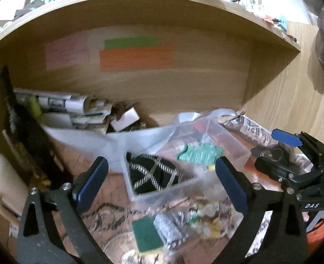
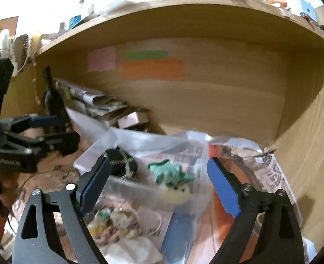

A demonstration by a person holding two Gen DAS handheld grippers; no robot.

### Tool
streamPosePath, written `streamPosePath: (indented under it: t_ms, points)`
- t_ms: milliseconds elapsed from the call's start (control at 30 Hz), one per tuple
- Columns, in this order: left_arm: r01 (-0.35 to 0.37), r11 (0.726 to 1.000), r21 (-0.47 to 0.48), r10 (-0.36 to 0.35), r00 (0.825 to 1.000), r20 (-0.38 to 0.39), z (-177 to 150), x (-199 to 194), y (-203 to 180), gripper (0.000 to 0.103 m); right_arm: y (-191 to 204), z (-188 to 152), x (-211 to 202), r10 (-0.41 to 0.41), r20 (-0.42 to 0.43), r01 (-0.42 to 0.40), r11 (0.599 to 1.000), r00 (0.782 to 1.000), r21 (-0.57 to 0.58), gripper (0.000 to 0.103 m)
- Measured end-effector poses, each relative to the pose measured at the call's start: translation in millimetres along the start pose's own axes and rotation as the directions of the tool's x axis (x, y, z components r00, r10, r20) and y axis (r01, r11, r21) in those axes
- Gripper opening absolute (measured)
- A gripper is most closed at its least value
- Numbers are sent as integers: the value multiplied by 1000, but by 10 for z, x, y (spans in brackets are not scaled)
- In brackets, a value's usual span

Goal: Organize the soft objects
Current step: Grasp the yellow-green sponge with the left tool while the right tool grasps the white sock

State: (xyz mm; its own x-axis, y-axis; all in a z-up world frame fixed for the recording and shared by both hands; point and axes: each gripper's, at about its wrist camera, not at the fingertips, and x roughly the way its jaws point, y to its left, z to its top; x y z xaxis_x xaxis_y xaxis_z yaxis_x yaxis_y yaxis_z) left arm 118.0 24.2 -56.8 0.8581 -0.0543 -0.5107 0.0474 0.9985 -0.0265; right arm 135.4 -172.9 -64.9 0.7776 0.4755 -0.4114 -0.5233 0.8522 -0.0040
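A clear plastic box stands on a newspaper-covered shelf floor. In it lie a black item with silver stripes and a green knitted piece; both also show in the right wrist view, black and green, with a pale yellow soft toy. My left gripper is open and empty over the box's near end. My right gripper is open and empty over the box. A green sponge, a silver scrubber and a crumpled floral cloth lie in front.
A wooden shelf back wall carries pink, green and orange notes. Stacked papers and boxes fill the back left corner. A clear plastic sheet lies behind the box. The right side wall is close. A blue flat item lies in front.
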Motion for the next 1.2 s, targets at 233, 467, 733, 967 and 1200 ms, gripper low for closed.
streamPosePath:
  t_ms: [233, 467, 733, 967, 1200]
  points:
    - [-69, 998, -2, 68, 990, -125, -478, 80, 174, 99, 68, -380, 91, 53, -121, -49, 998, 991, 36, 89]
    - [-120, 991, -54, 101, 957, -271, -965, 353, 426, 99, 153, -753, 220, 60, -251, -52, 998, 966, 41, 89]
    - [-79, 983, -168, 21, 947, -321, -1078, 542, 562, 98, 140, -957, 299, 82, -345, -63, 996, 935, 64, 75]
    - [-33, 994, -107, -7, 933, -361, -1091, 711, 348, 50, 57, -994, 245, 56, -338, -26, 995, 939, 94, 45]
    - [-48, 996, -82, 18, 945, -327, -1058, 609, 312, 29, -85, -915, 180, -7, -300, 42, 993, 954, 110, 35]
